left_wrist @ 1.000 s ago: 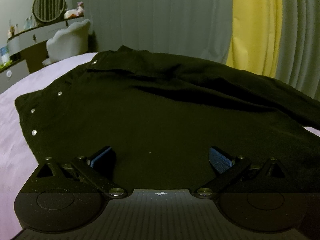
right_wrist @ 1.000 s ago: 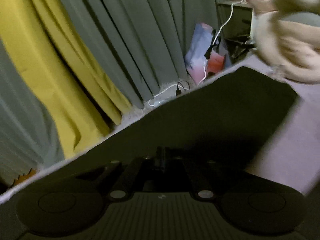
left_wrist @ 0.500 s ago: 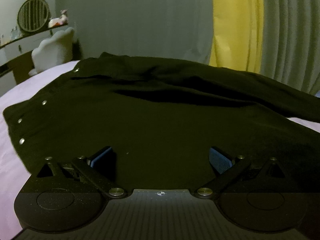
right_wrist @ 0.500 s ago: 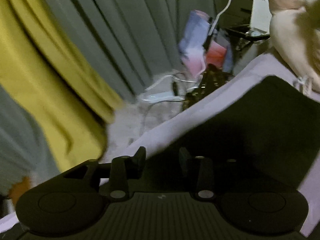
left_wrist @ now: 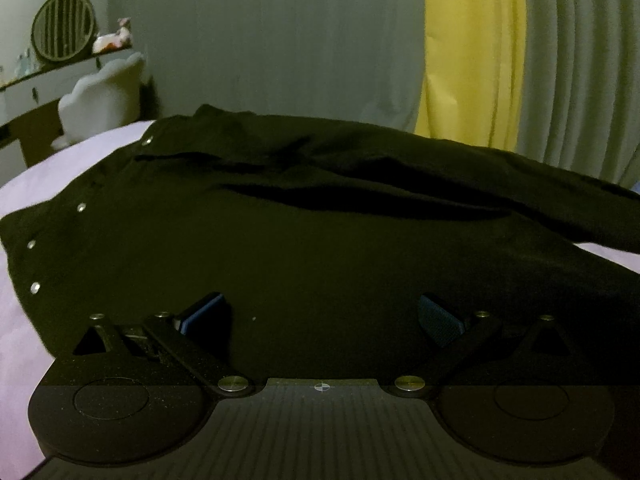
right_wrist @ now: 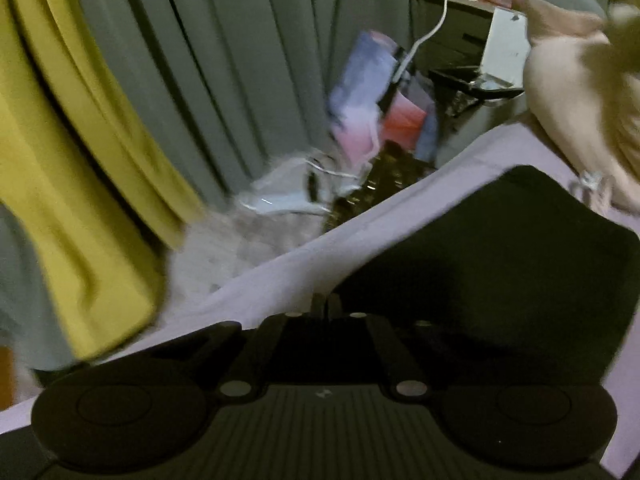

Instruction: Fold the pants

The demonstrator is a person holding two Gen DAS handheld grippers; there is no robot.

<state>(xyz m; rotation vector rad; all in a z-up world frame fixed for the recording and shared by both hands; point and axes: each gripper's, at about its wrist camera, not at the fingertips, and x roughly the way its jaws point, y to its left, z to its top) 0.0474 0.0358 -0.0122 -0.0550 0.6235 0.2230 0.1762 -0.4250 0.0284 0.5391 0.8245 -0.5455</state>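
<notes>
Between the left gripper's (left_wrist: 320, 316) wide-spread fingers (left_wrist: 438, 320) it's all black pants (left_wrist: 300, 248), nothing pinched, cloth running ahead across the lilac bed (left_wrist: 24, 208). Right gripper (right_wrist: 325, 304) has its fingers pressed together, having just snapped closed, right at the pant leg's (right_wrist: 500, 256) near-left edge; can't tell if cloth's caught between them.

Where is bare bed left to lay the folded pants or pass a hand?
Bare lilac sheet runs along the snap-button edge of the black pants, toward the white cushion. Another strip lies between the pants' hem and the bed edge by the curtains. It is crowded by the beige pillow; the floor clutter is off-bed.
</notes>
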